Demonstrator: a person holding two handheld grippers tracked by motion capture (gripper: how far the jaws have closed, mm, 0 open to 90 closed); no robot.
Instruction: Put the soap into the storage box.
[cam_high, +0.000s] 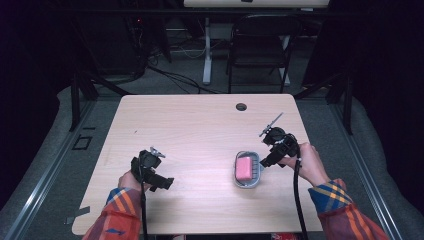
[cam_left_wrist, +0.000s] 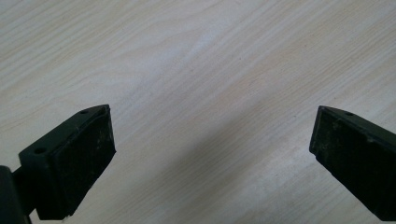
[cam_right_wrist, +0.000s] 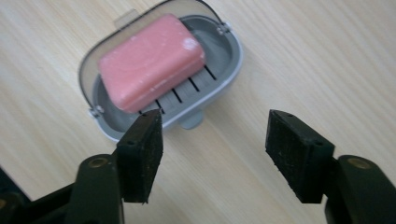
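Note:
A pink bar of soap (cam_high: 244, 168) (cam_right_wrist: 151, 60) lies in a grey soap dish (cam_high: 252, 181) (cam_right_wrist: 223, 84) on the right half of the wooden table. The dish's clear lid (cam_right_wrist: 91, 65) is swung open behind the soap. My right gripper (cam_high: 268, 161) (cam_right_wrist: 212, 140) hovers just beside the dish's right rim, open, with nothing between its pads. My left gripper (cam_high: 165, 183) (cam_left_wrist: 212, 140) is held over bare wood near the table's front left, open wide and holding nothing.
The light wooden table (cam_high: 200, 130) has a round cable hole (cam_high: 241, 106) near its far edge. A black folding chair (cam_high: 260, 47) and a white desk leg (cam_high: 206, 50) stand beyond the table. Cables trail from both grippers toward the near edge.

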